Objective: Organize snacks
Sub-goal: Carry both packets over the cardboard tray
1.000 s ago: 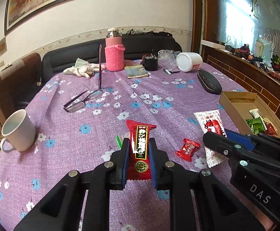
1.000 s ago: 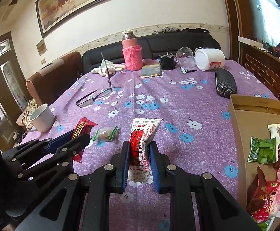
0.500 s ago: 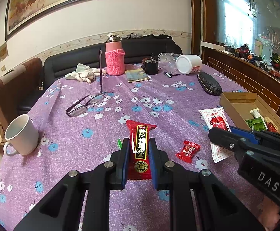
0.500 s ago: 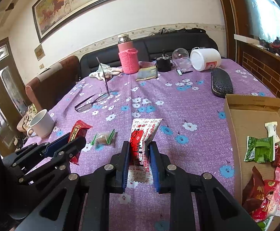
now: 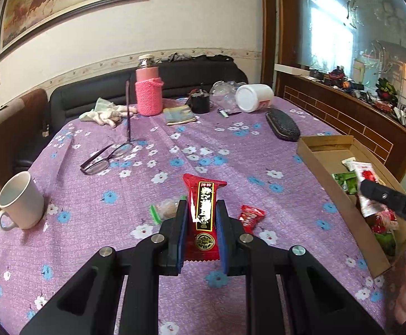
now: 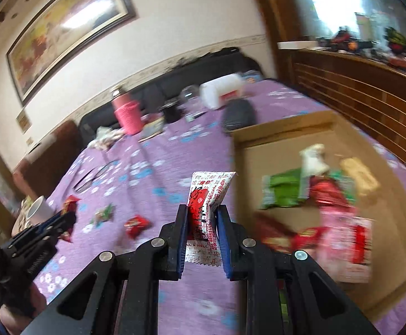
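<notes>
- The left gripper (image 5: 201, 231) was clenched on a red snack bar packet (image 5: 203, 215), held upright above the purple flowered tablecloth (image 5: 231, 150), probably so it could be carried clear of the loose items below.
- The right gripper (image 6: 202, 231) was clamped on a white-and-red sachet (image 6: 207, 203), pinched near its lower end with the top standing free; it was at the near edge of the cardboard box (image 6: 281, 131), apparently its drop-off point.
- That shallow, open box held the sorted snacks: a green packet (image 6: 282, 191), a white-ended one, and several red and pink wrappers, blurred in the right wrist view.
- Left on the cloth were a small red candy (image 5: 252, 216) and a green-ended wrapped sweet (image 5: 164, 210), just beside the left gripper's fingers.
- A white mug (image 5: 21, 201) stood near the table edge; its contents could not be seen.
</notes>
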`<state>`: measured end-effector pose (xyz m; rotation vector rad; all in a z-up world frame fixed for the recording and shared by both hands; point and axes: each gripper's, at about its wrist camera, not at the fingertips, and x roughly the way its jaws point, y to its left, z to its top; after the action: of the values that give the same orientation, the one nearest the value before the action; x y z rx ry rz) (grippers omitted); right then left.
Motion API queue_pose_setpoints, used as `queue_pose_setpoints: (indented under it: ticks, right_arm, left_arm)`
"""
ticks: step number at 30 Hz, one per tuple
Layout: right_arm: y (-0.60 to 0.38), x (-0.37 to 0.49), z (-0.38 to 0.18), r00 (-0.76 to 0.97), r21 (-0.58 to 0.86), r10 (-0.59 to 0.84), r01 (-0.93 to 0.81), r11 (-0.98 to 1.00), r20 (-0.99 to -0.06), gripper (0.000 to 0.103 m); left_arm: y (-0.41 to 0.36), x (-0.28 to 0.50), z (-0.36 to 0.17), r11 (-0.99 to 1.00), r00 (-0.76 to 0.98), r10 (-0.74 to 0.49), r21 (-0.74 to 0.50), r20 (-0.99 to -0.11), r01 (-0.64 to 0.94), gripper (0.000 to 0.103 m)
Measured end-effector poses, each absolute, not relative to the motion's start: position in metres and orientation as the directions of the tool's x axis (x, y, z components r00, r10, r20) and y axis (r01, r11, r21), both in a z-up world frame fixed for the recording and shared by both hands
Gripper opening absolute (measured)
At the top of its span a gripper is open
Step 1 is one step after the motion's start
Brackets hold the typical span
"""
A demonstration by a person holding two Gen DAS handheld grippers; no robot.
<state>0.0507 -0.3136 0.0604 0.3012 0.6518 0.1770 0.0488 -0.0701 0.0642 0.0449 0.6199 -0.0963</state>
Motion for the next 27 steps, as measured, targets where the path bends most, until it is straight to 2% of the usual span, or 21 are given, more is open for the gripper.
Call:
queue_pose_setpoints:
  ticks: [13,20,27]
  right_arm:
    - [-0.417,0.023,0.054,0.836,0.368,0.102,0.125,0.921,-0.539,0.022]
    - [-0.448,0.02,0.051,0.843,0.418,0.091,0.166,0.893,-0.529,0.022]
    - [-0.467,0.02,0.042,0.826,0.433,0.08,0.208,0.877,-0.558,0.022]
  left_arm:
    - [-0.118,0.038,0.068,0.97,0.765,-0.222,-0.054,-0.605,0.238,0.018]
    - [-0.189,0.038,0.083,0.914,0.688,-0.38,-0.137,-0.618,0.381,0.018]
    - [-0.268,0.035,0.077,0.854,0.611,-0.474,-0.16,-0.634,0.495,0.018]
